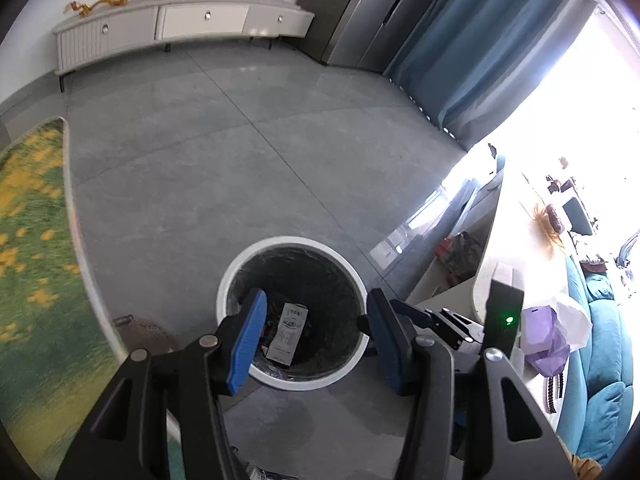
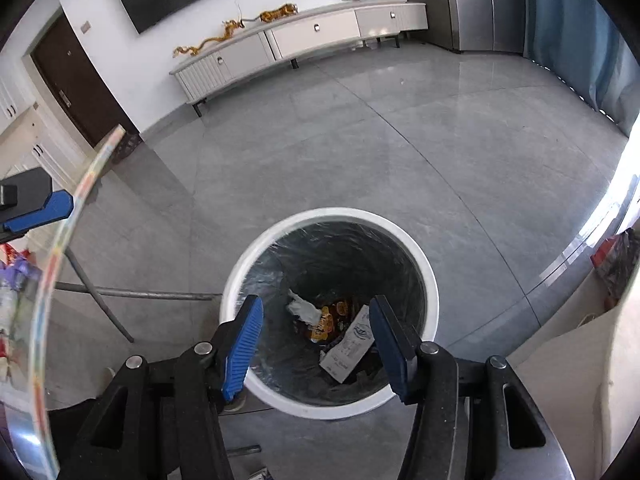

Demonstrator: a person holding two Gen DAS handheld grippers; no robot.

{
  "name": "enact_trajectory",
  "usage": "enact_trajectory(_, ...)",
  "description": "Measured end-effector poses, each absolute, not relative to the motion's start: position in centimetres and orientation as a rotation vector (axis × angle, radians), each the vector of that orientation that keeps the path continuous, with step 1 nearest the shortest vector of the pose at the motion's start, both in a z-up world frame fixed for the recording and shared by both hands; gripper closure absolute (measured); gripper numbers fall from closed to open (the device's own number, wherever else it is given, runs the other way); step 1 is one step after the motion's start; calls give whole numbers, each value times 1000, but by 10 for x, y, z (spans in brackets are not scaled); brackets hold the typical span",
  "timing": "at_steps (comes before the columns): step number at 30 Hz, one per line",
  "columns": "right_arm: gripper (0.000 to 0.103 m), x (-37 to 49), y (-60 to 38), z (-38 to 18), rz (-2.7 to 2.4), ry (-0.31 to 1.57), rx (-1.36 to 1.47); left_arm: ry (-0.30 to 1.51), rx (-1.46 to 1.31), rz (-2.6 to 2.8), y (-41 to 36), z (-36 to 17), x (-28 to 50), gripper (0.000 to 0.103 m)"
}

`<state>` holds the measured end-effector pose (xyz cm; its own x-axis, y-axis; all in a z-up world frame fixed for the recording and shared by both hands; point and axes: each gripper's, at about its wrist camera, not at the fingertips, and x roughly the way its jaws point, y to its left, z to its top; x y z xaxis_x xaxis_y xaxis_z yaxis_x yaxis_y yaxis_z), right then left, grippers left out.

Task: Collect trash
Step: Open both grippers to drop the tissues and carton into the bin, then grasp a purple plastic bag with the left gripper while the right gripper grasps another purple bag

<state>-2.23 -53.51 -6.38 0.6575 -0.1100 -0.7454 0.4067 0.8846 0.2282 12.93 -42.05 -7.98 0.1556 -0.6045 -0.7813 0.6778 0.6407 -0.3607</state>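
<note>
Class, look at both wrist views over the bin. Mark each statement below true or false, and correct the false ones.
1. The trash bin has a white rim. True.
2. The bin is empty. False: a printed paper leaflet and a crumpled tissue lie inside.
3. The right gripper holds a bottle. False: its jaws stand open with nothing between them.
4. The left gripper is open above the bin. True.

White-rimmed trash bin [image 2: 430,280], lined with a dark translucent bag [image 2: 360,248]. Inside: white printed leaflet [image 2: 350,344], orange wrapper [image 2: 324,320], crumpled white tissue [image 2: 302,306]. Blue ribbed pads [image 2: 242,350] on black gripper frames. Grey tiled floor [image 2: 360,140]. Green rug [image 1: 32,260] speckled yellow. Teal curtain [image 1: 460,52]. Cream cabinet [image 2: 300,40].
</note>
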Motion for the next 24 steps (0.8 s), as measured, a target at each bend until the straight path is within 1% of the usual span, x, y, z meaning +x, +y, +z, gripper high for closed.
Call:
enact_trajectory(5,47,-25,-517,-32,-275,749,378,1010,75,-908,-386,-47,113,53)
enact_trajectory(10,47,-32,-476,18,-216,673,307,933,57,-882,-340,-14,100,53)
enact_trajectory(18,47,-30,-399,93,-116,559,198,799,-9,-793,-222,35,88,53)
enact_trajectory(19,47,-28,-387,100,-98,550,184,787,-15,-770,-205,38,88,51)
enact_trajectory(21,47,-22,-365,111,-65,538,165,758,-30,-713,-166,44,89,44)
enact_trajectory(24,47,-12,-333,119,-20,530,144,732,-40,-628,-111,46,92,42)
